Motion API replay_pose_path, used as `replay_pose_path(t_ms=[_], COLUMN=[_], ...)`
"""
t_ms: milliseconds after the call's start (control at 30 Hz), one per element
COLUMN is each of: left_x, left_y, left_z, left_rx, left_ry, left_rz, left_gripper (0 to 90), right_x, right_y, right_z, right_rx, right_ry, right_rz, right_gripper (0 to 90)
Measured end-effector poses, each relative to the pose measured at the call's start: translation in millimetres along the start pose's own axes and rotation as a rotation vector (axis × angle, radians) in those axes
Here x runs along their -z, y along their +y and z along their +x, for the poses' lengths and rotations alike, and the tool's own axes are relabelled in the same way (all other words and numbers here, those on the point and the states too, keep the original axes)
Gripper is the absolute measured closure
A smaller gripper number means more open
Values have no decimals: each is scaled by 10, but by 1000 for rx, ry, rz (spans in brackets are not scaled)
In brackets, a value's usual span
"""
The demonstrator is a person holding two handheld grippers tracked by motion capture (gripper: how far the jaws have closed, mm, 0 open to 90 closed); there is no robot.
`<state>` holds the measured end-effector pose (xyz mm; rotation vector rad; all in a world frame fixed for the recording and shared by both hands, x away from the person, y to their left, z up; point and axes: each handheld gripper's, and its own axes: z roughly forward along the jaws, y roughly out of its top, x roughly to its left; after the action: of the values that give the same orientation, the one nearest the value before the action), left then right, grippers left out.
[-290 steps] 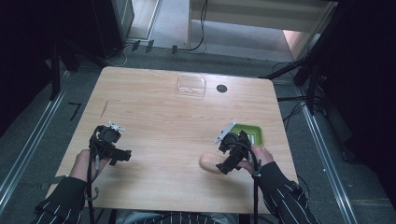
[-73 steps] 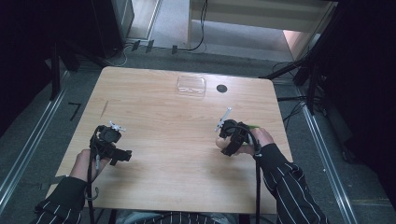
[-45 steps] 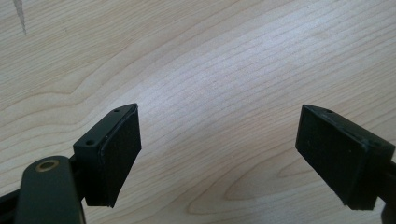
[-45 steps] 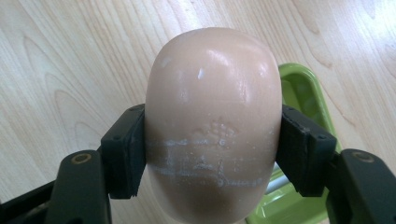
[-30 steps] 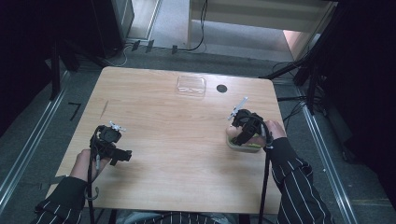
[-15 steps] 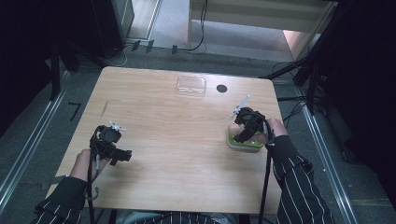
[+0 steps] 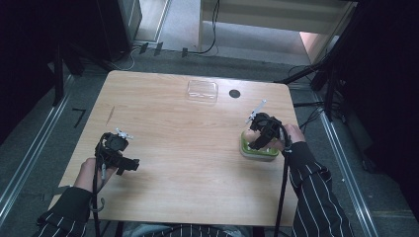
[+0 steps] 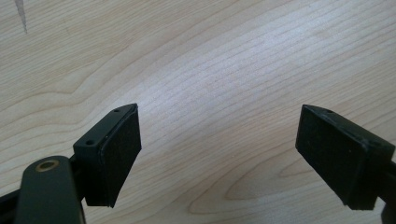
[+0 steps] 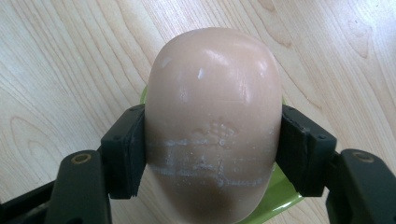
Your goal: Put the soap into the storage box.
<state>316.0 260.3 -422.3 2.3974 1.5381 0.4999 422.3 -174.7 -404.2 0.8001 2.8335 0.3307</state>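
Smooth rounded soap bar (image 9: pixel 212 116) moved over glossy green dish (image 7: pixel 258 150).

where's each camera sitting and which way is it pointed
High view: fixed above the person's side, looking forward and down on the wooden table; both striped sleeves, left gripper and right gripper show.
Left gripper view: rides the left gripper, looking down at bare wood between its open jaws.
Right gripper view: rides the right gripper, looking along jaws shut on a bar of soap over a green dish.
Shared: the high view and right gripper view both show the green dish; all three show the table.
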Motion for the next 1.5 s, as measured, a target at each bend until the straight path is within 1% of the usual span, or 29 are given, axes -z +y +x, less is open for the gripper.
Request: replay_pose_path(t_ms=[400,433,600,733,833,1000,1033,1267,1300,1367,1400,1500], left_x=[4,1,0,-4,-5,-4,-4,-6,-6,-6,-6,-7], left_y=[-1,0,1,1,1,2,2,3,3,3,3,3], left_z=[1,0,0,1,-1,1,0,-3,-3,-3,-3,-2], left_rx=[-1,-1,0,-2,-1,-3,-2,-1,-1,0,0,0], left_ry=[-2,-1,-1,-1,-1,-1,-1,-2,-1,-1,0,-2], left_rz=[0,0,2,1,1,0,0,0,0,0,0,1], left_gripper=[148,148,148,148,147,148,148,147,147,148,148,148], right_x=[-68,-82,-102,-112,-140,-153,-153,-170,-180,-189,-196,-217], right_y=[-25,-28,-32,-41,-57,-70,-73,-81,-84,-83,-84,-91], right_z=[-63,-73,-105,-126,-143,-162,-173,-207,-215,-222,-226,-244], right_rx=[-1,5,23,26,32,36,39,45,54,52,54,67], right_ry=[13,11,9,8,23,26,20,16,19,15,22,25], right_rz=[5,12,13,12,15,15,13,17,21,18,22,28], right_gripper=[337,337,337,337,337,337,337,337,337,337,337,337])
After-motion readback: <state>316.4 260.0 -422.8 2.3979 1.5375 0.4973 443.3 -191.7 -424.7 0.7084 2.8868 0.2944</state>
